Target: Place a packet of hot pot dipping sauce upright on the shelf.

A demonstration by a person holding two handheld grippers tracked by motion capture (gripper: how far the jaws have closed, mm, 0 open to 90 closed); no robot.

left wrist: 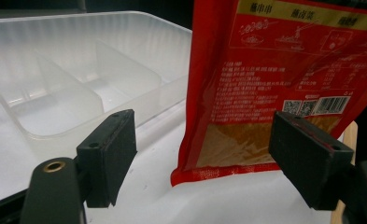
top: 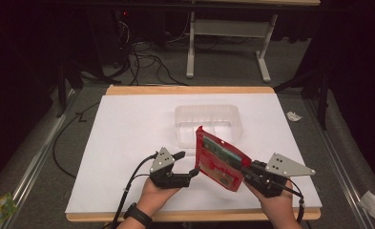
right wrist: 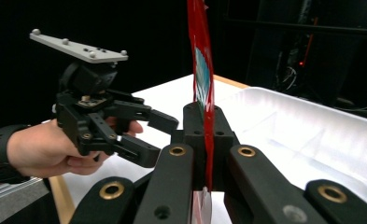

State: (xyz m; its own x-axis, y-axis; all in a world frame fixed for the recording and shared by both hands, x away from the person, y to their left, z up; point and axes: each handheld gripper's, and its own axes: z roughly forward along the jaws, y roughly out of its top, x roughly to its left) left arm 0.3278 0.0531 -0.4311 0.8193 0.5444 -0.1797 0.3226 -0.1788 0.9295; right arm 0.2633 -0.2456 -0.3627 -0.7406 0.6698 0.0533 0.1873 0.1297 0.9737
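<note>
Red plastic food pouch [top: 218,160] stands on edge above the white table [top: 128,138], clamped by the right gripper [right wrist: 204,140], just near of the clear divided plastic tray [top: 209,123]. Left gripper [top: 187,167] gapes wide beside the pouch, touching nothing. Barcode and small Chinese print show; open tabletop lies left

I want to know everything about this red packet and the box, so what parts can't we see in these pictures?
- Flat red foil packet: its top is cut off by the upper edge of the left gripper view; the small print is too tiny to read.
- The packet's lower corner, high view: hidden inside the right gripper.
- Clear plastic divided box: its near right compartments are hidden behind the packet in the high view.
- The packet's faces, right gripper view: it shows edge-on.
</note>
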